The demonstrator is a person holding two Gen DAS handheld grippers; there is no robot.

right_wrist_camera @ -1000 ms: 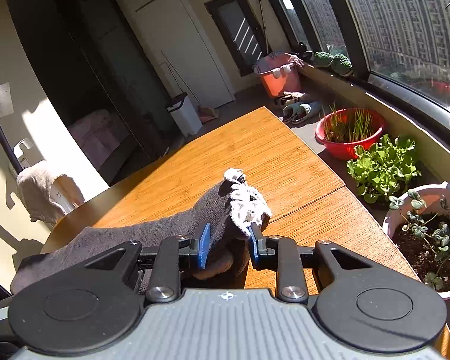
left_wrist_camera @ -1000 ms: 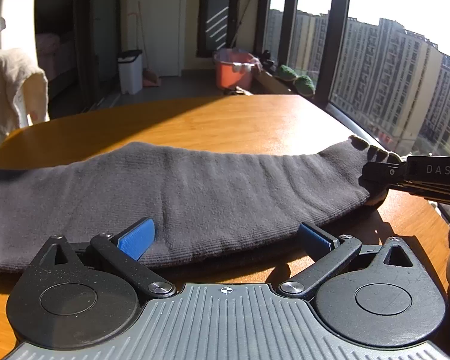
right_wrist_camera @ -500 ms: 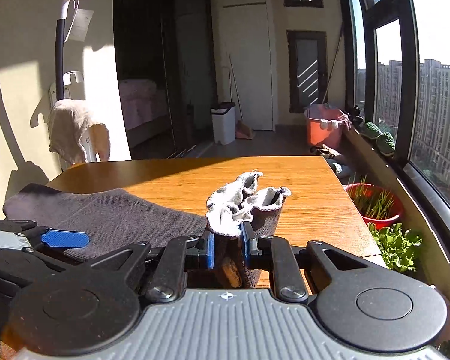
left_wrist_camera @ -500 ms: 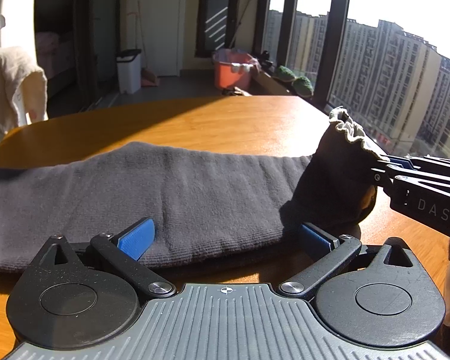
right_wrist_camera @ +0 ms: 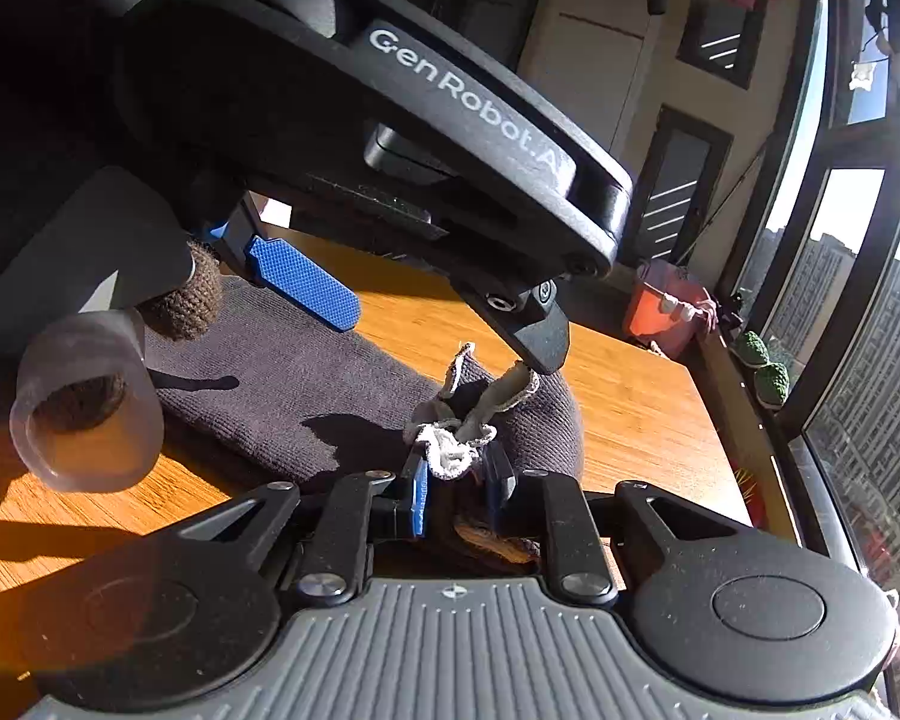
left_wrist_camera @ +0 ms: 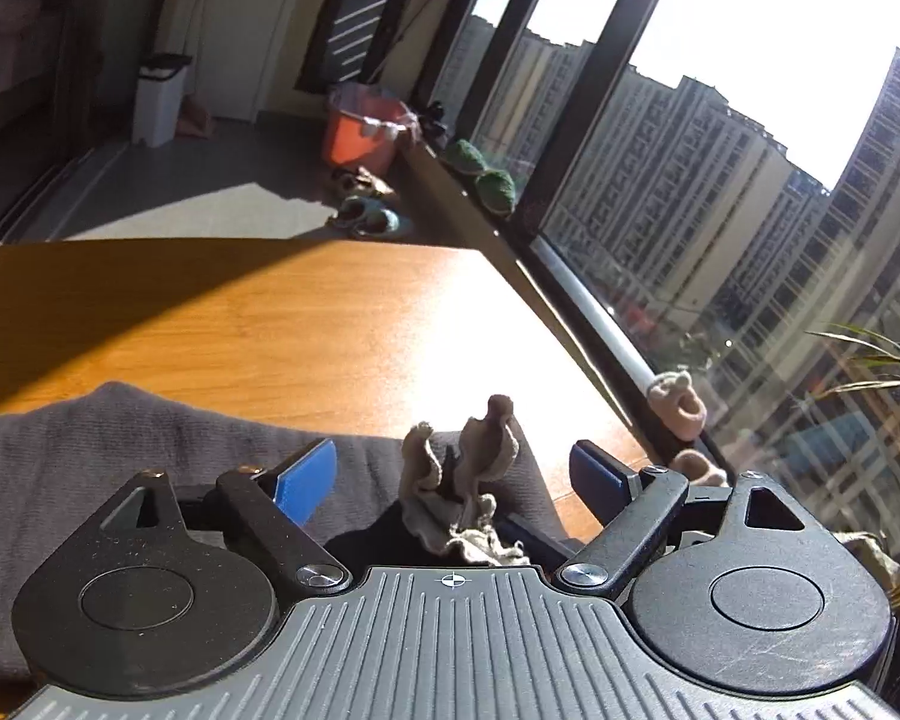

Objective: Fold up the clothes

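A long dark grey knitted garment point(left_wrist_camera: 90, 450) lies across the wooden table point(left_wrist_camera: 282, 330). Its end, with a pale frilled cuff point(right_wrist_camera: 450, 450), is bunched up and raised over the rest of the cloth point(right_wrist_camera: 306, 384). My right gripper point(right_wrist_camera: 459, 483) is shut on that bunched end. My left gripper point(left_wrist_camera: 450, 474) is open, and the raised cuff point(left_wrist_camera: 462, 474) stands between its blue pads point(left_wrist_camera: 306, 480) without touching them. In the right wrist view the left gripper point(right_wrist_camera: 420, 312) hangs just above the cuff, its fingers spread to either side.
The table's right edge point(left_wrist_camera: 570, 336) runs along a floor-to-ceiling window. An orange bucket point(left_wrist_camera: 360, 132) and a white bin point(left_wrist_camera: 159, 99) stand on the floor beyond. A knitted sleeve point(right_wrist_camera: 186, 294) and a translucent cap point(right_wrist_camera: 84, 408) show at the left of the right wrist view.
My right gripper has lifted the garment's end and carried it left, back over the cloth. The cuff now sits between the left gripper's open fingers, and the left gripper has swung right.
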